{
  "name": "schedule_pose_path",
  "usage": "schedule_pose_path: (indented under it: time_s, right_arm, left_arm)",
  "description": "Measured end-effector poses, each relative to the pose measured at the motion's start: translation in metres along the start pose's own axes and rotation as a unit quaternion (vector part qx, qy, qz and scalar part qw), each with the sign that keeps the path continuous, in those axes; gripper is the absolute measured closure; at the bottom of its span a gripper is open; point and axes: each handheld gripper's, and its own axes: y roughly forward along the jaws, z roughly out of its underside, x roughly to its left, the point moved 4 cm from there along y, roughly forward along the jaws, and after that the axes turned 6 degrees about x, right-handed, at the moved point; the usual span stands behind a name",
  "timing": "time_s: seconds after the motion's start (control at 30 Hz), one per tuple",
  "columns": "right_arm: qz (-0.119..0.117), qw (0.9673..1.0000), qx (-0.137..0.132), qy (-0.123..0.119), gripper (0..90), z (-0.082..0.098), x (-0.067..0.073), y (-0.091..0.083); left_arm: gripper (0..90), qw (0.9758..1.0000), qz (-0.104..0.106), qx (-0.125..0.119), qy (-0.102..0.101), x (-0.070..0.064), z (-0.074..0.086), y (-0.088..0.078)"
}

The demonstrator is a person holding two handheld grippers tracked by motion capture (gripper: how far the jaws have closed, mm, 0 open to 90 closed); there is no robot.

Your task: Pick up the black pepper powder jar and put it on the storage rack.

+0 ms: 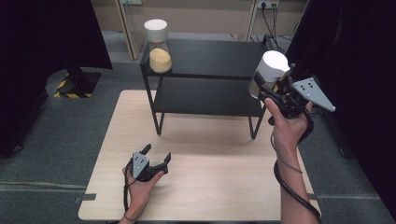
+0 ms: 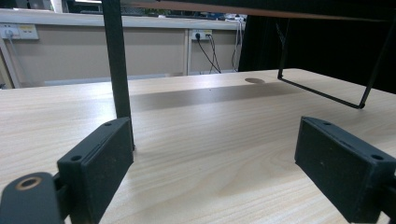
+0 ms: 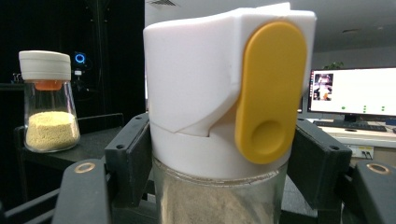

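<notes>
The right gripper (image 1: 267, 93) clamped the white-capped jar (image 1: 268, 72) above the shelf's (image 1: 210, 56) right end; its glass body was mostly hidden. The left gripper (image 1: 156, 156) rested open on the table (image 1: 224, 186), well clear. Another jar (image 1: 159, 46) stood far left.

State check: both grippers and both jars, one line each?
right gripper: shut on the held jar, lifted beside the shelf
held jar: upright, lid closed
left gripper: open, nothing between its jaws, low over the table
second jar: upright on the shelf top, lid on
</notes>
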Motion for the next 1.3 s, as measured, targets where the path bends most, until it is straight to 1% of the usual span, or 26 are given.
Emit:
schedule_pose_path:
  time_s: [0.3, 0.6, 0.67, 0.9, 1.13, 1.3]
  right_arm:
    - [0.003, 1.0, -0.006, -0.002, 30.5, -0.013, 0.0, 0.005]
    - [0.009, 1.0, -0.002, -0.003, 30.5, -0.023, -0.002, 0.014]
    - [0.013, 0.9999, 0.004, -0.008, 30.5, -0.027, -0.002, 0.018]
    - [0.017, 0.9998, 0.008, -0.012, 30.5, -0.034, -0.004, 0.025]
    - [0.021, 0.9996, 0.021, 0.002, 30.5, -0.044, -0.007, 0.04]
    - [0.028, 0.9991, 0.031, 0.0, 30.5, -0.051, -0.008, 0.051]
  left_arm:
    - [10.8, 1.0, 0.0, 0.001, -0.001, 0.0, 0.0, 0.0]
    - [10.9, 1.0, 0.001, 0.001, -0.002, 0.001, 0.0, 0.0]
    - [10.9, 1.0, 0.002, 0.001, -0.003, 0.001, 0.0, 0.0]
    - [10.9, 1.0, 0.001, 0.002, -0.002, 0.001, -0.001, 0.0]
    - [10.8, 1.0, 0.001, 0.001, -0.001, 0.001, 0.0, 0.0]
    - [10.9, 1.0, 0.001, 0.001, -0.002, 0.001, 0.0, 0.0]
